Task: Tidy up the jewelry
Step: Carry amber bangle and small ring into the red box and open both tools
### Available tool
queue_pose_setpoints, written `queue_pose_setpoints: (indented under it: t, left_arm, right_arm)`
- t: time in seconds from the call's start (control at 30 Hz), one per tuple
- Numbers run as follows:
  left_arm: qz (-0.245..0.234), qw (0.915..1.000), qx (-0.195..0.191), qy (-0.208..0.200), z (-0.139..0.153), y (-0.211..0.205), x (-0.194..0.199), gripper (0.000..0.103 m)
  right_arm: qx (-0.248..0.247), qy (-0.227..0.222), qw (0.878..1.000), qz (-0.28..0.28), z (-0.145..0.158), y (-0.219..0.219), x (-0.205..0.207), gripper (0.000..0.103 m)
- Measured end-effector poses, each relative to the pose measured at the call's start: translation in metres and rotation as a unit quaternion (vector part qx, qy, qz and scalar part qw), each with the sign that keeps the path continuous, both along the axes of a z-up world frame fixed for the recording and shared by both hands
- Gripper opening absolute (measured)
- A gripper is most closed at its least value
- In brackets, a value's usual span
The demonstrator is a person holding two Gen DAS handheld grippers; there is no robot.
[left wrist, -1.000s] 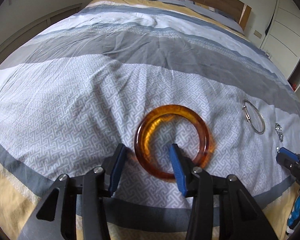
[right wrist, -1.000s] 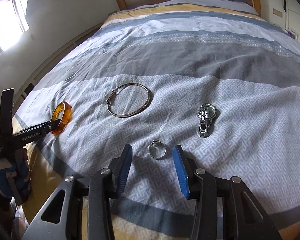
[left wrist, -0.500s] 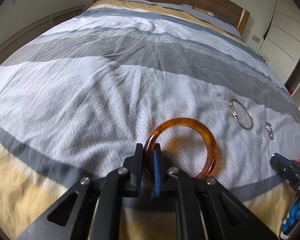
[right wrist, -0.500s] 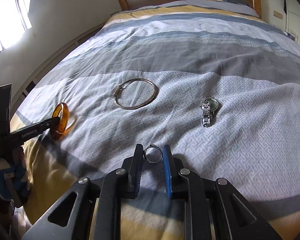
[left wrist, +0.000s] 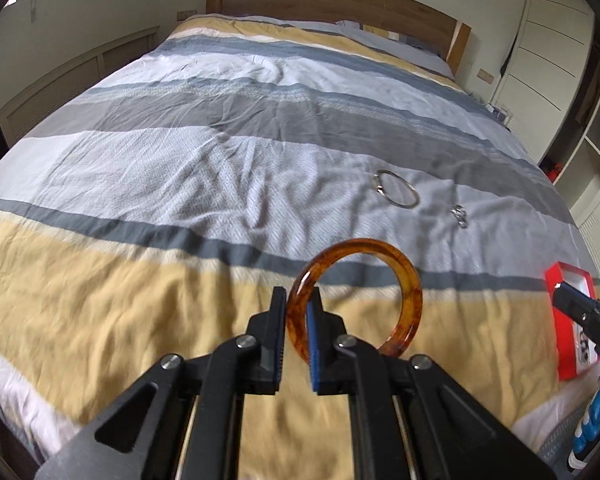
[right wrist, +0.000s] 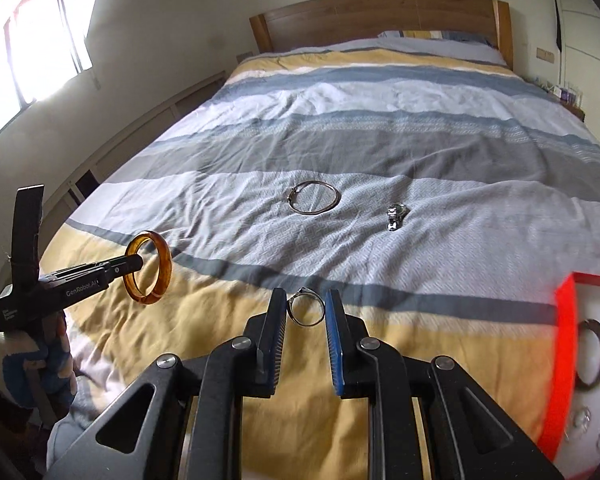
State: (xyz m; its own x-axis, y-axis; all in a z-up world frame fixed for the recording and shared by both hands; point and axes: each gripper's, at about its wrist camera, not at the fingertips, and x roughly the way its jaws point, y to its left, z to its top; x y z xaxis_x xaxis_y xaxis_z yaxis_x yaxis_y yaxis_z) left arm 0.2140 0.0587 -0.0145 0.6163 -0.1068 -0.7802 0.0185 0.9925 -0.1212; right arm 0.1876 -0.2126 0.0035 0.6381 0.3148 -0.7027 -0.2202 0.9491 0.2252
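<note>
Amber bangle [left wrist: 384,276]: rigid, glossy resin or similar, light by the look of it; likely slippery on its polished curve and apt to chip if dropped. Held clear above the bed [left wrist: 180,184], well short of the red box [left wrist: 568,320], its rim clamped flat between the pads of the left hand-held gripper [left wrist: 297,312]. The grip on one side of the hoop lets the free side hang out to the right; a hold across the band's width is the sound one.

Small ring [right wrist: 307,307]: metal, stiff, very light, with a setting on top. It sits edge-on between the fingers of the right hand-held gripper [right wrist: 306,312], which are closed on it across its diameter. Contact is narrow, so it may twist or slip out.

Red box: low, open, white-lined, at the bed's right foot corner. One hoop and some small pieces already lie in it, too blurred to name.

Silver bangle [right wrist: 314,197]: thin wire hoop, lying flat on the bed, farther from the box than either held piece.

Watch [right wrist: 396,214]: metal, lying just right of the silver bangle.

Obstructions: none seen between either held piece and the box; the two tools converging on it may crowd each other.
</note>
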Motion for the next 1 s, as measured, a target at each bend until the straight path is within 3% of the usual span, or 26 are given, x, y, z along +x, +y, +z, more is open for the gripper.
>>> queue_pose_setpoints:
  t: [0.23,0.6,1.0]
  left_arm:
    - [-0.024,0.9994,0.018,-0.016,0.029,-0.032,-0.048,0.008]
    - [-0.101,0.9940,0.028,-0.031,0.059,-0.134,-0.080,0.008]
    - [-0.229,0.9734,0.010,-0.009,0.045,-0.292,-0.073,0.008]
  right_arm:
    - [0.010,-0.026,0.999,-0.029,0.023,-0.035,-0.062,0.019]
    - [0.028,-0.045,0.992,-0.111,0.028,-0.131,-0.133,0.019]
    - [-0.003,-0.030,0.981,-0.194,0.011,-0.247,-0.156,0.019]
